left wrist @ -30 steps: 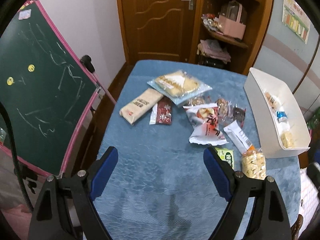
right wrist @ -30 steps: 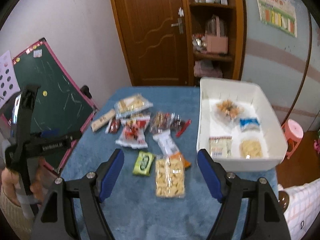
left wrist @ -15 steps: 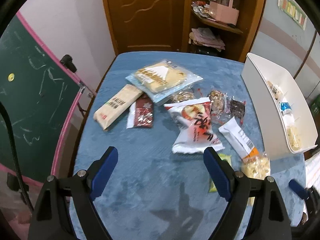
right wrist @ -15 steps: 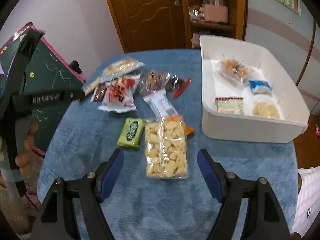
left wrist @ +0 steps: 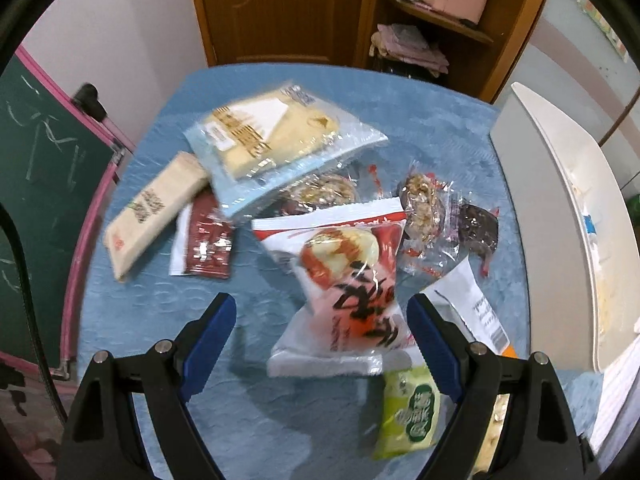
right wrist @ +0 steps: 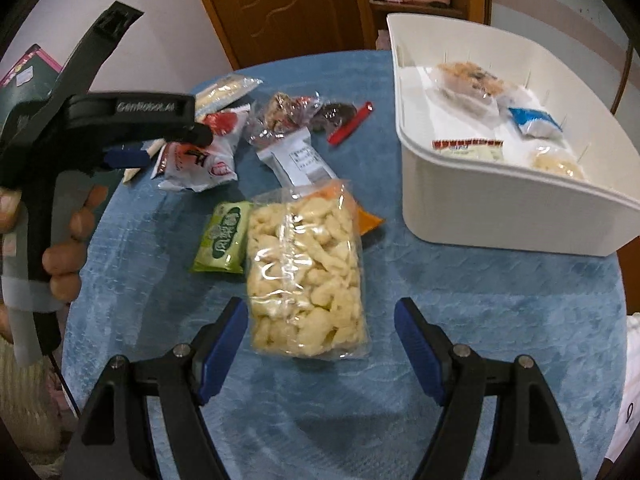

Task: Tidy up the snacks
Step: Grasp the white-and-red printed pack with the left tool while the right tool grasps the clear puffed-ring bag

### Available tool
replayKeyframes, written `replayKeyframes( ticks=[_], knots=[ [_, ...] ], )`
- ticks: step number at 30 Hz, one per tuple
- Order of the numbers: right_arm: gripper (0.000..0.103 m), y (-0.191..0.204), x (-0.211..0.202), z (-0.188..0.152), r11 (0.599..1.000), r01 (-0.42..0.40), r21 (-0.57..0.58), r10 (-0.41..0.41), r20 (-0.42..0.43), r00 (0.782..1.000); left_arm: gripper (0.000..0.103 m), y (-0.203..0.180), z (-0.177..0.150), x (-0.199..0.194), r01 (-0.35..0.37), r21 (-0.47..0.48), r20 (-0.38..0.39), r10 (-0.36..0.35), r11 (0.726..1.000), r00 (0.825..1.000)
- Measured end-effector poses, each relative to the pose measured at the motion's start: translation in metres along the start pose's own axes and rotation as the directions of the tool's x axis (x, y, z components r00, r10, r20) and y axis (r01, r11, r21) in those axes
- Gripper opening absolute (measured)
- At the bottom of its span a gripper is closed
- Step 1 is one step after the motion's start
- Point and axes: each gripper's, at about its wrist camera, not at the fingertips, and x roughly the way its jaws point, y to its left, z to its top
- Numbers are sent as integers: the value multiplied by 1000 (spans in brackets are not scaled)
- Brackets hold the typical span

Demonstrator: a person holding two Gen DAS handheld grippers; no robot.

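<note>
Blue tablecloth [right wrist: 460, 280], snack clutter (white bin [right wrist: 500, 200] rightward) before both gaping, empty hand-held grippers [left wrist: 322, 328] [right wrist: 320, 332].

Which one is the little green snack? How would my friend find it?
Start at the white bin on the blue table. Left of it lies a clear bag of pale puffs. The small green packet lies against that bag's left side, the only green wrapper there.

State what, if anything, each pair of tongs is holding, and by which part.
Nothing is held. The left tongs and the right tongs are both open above the snacks.
</note>
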Motion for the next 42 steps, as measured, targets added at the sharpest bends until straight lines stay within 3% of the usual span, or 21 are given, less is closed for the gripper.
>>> replayKeyframes(
  ticks=[5,8,14,16,18,21,23,25,27,31,42],
  knots=[
    [76,0,9,0,1000,-29,-3,29,-16,999,87,-1,3,21,-12,-24,-30,11,1000,999],
    [76,3,12,-1,999,-35,-14,35,-19,999,87,1,2,31,21,-48,-51,-23,999,998],
    [76,6,17,0,999,-49,-18,49,-31,998,86,-1,1,35,11,-34,-35,-12,999,999],
    [76,8,20,0,998,-52,-22,51,-35,998,83,-1,0,36,19,-32,-31,-20,999,999],
    [76,9,21,0,998,-52,-27,51,-41,998,71,-1,0,39,55,-39,-33,-56,998,998],
    [76,12,22,1,998,-43,-45,41,-44,998,63,-1,-2,39,86,-52,-29,-88,995,996],
    [70,14,25,3,997,-53,-54,50,-49,998,61,-2,-3,38,81,-49,-19,-82,995,996],
    [56,17,26,4,995,-81,-64,77,-62,995,56,-3,-7,35,68,-40,-6,-68,997,998],
    [48,22,27,4,991,-104,-82,98,-75,992,45,-2,-10,31,77,-37,3,-77,996,997],
    [47,30,25,2,990,-69,-121,61,-65,996,44,3,-15,21,50,-27,16,-49,998,999],
    [42,46,-6,-1,981,-80,-175,79,-11,997,43,37,-41,-42,54,-54,78,-50,997,996]
  ],
)
